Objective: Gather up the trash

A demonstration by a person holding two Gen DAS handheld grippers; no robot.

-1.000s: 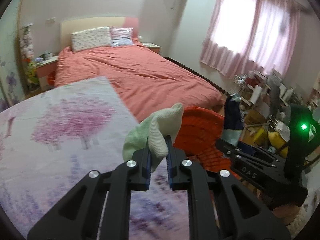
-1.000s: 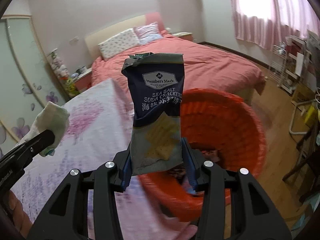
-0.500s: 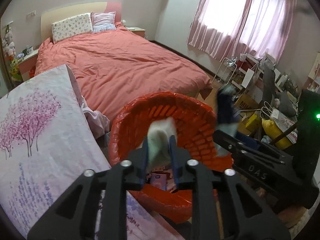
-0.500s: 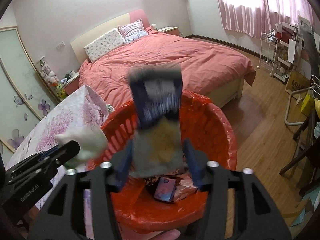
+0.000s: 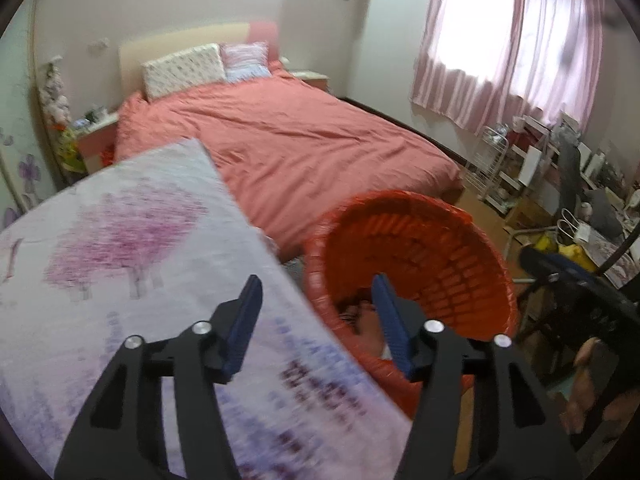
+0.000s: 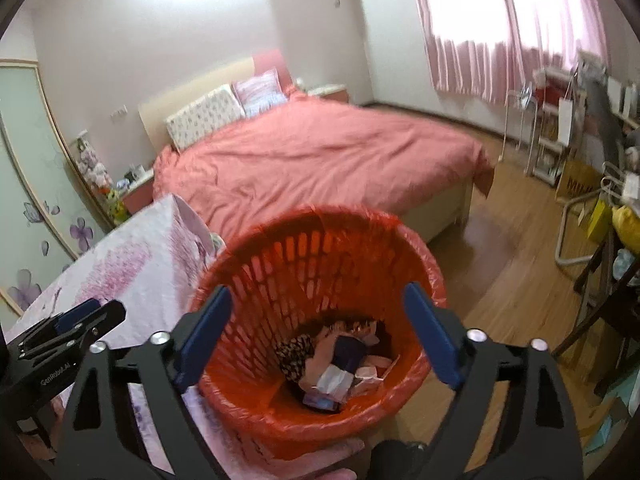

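- One bed (image 5: 304, 140) with a pink cover is seen in both views, and two pillows (image 5: 184, 70) are counted at its head.
- One surface (image 5: 120, 264) under a cloth printed with purple trees is shown beside the bed.
- One red basket (image 6: 320, 248), lined with a red bag, is placed just beside the surface's edge.
- The trash (image 6: 340, 364), a heap of wrappers, is seen at the basket's bottom clearly only from the right wrist; from the left wrist it is mostly hidden.
- Two tools are counted: the left tool (image 5: 316, 320) is spread wide with nothing held; the right tool (image 6: 316, 336) is likewise spread wide above the basket, with nothing held.
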